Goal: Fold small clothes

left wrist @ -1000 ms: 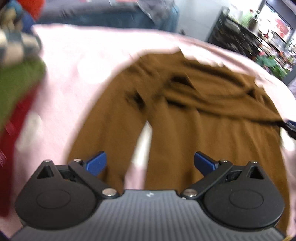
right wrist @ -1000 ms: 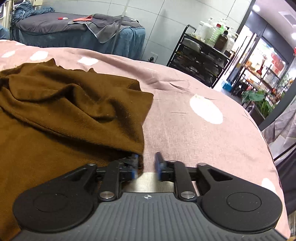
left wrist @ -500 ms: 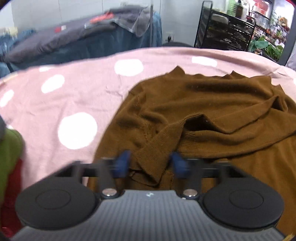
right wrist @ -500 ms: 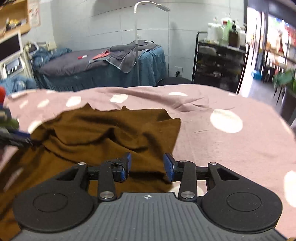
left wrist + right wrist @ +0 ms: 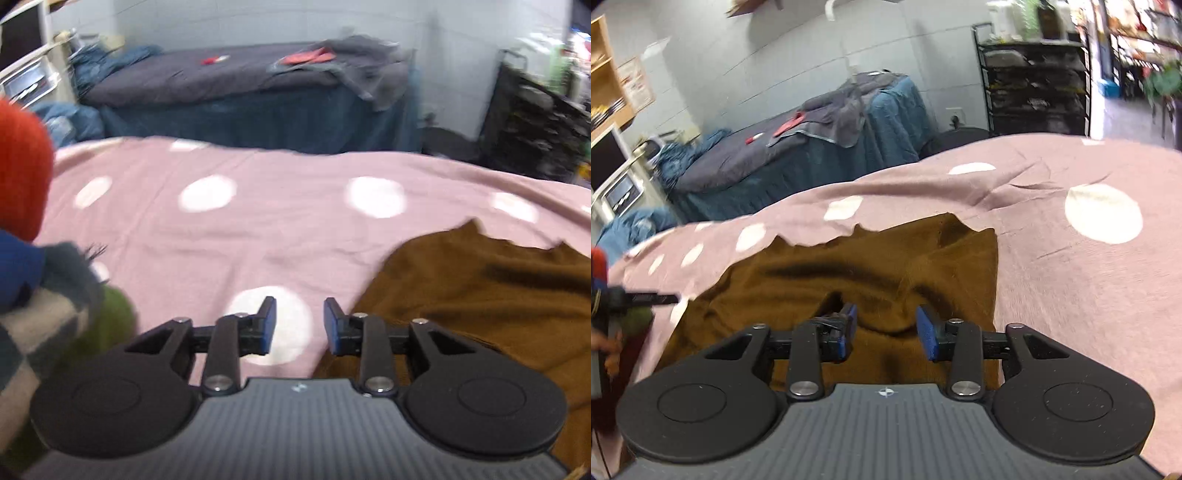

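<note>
Left wrist view: the left gripper [image 5: 299, 325] hangs over the pink dotted cover [image 5: 295, 221], its jaws opening with nothing between them — only a white dot shows in the gap. The brown sweater [image 5: 480, 295] lies just to its right, cut off by the frame edge. A blurred pile of clothes [image 5: 44, 295] crowds the left edge.

Right wrist view: the right gripper [image 5: 884, 330] hovers over the sweater's rumpled folds, jaws closing but still apart — whether the pads touch the knit is hard to tell.
</note>
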A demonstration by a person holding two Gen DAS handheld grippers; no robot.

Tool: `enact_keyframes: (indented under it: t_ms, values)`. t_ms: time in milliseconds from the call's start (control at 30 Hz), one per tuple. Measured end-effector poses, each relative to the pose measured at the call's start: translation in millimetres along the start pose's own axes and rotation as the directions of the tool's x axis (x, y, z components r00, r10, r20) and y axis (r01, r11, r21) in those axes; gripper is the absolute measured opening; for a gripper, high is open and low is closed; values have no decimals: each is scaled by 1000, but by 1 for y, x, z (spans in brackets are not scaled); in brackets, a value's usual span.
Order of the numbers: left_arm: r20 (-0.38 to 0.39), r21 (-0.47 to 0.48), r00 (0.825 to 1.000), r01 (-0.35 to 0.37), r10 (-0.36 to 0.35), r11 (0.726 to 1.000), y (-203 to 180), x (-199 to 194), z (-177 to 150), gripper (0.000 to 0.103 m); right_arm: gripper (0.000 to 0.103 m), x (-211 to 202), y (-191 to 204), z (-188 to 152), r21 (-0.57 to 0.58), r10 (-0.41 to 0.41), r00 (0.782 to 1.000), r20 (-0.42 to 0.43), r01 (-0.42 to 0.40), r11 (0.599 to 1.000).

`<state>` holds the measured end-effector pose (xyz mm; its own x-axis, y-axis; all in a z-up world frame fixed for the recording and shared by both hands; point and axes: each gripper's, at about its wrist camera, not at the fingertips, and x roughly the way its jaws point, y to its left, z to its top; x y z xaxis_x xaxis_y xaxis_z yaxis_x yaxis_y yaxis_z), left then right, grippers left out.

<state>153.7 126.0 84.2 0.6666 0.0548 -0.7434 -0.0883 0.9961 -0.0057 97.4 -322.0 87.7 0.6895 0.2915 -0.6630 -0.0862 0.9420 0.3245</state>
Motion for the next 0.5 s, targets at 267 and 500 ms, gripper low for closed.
enact_keyframes:
  t_ms: [267, 500]
  values:
    - [-53, 175, 994, 105, -97, 979, -48, -2, -25, 64, 72, 27, -1, 23, -94, -144, 989, 42, 147, 985]
    - [-83, 203, 986, 161, -147, 966, -73, -1, -36, 64, 84, 43, 13, 17, -239, -266, 964, -27, 252, 938]
